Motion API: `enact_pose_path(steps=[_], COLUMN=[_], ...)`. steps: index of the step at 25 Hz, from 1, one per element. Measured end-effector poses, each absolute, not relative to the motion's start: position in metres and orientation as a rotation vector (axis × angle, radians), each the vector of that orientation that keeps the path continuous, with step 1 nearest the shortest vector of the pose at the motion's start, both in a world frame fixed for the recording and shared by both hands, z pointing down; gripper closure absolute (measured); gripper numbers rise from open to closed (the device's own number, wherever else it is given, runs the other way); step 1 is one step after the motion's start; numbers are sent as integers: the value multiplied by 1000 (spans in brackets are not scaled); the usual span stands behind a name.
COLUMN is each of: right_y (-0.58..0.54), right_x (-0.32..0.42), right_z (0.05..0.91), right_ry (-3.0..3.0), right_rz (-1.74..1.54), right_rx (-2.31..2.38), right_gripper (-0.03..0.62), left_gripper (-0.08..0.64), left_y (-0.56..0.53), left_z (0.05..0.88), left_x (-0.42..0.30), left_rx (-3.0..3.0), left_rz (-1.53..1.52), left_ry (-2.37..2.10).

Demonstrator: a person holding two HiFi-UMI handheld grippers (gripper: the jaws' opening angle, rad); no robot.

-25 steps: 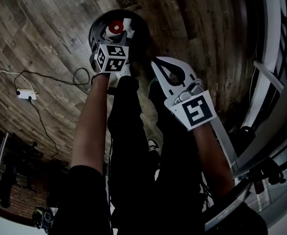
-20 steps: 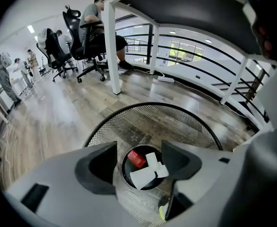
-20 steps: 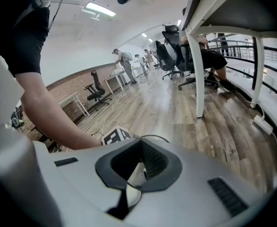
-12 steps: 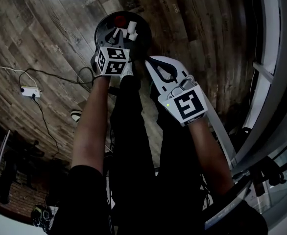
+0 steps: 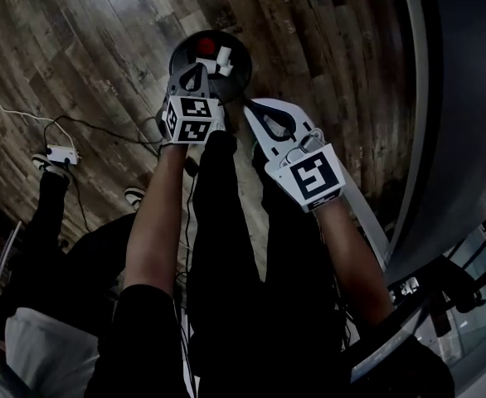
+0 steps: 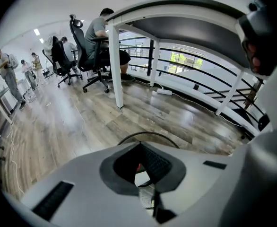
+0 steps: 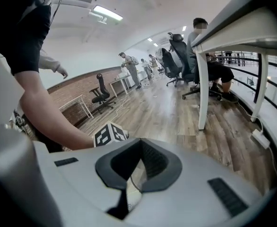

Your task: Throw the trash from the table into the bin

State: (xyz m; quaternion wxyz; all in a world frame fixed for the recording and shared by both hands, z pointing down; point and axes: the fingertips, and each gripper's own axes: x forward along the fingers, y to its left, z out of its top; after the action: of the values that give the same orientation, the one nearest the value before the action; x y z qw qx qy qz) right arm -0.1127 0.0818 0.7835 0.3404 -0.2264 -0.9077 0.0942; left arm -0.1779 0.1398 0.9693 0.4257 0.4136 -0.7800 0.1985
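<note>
Above the black bin (image 5: 245,63), my left claw (image 5: 195,68) has just closed, empty; my right claw (image 5: 256,106) is also pressed together.

Saw bin (image 5: 241,60) on plank floor (image 5: 102,48), red and white trash (image 5: 205,46) inside. Noted left gripper (image 5: 195,68) over near rim, jaws just closed, empty; right gripper (image 5: 251,104) alongside, jaws together.

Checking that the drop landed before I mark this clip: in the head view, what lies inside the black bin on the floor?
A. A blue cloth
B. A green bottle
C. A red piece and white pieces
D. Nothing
C: inside the bin a red piece shows beside white pieces.
</note>
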Motion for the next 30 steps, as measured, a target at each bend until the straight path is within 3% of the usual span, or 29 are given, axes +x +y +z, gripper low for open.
enact_pose_path(steps=[30], right_y=[62], right_x=[-102], right_z=[572], right_ry=[-2497], right_rz=[166], right_rx=[-595], right_gripper=[588], left_gripper=[551], left_y=[110], left_z=[649], left_x=[-156], left_rx=[1134], left_rz=[370], left_ry=[-2183])
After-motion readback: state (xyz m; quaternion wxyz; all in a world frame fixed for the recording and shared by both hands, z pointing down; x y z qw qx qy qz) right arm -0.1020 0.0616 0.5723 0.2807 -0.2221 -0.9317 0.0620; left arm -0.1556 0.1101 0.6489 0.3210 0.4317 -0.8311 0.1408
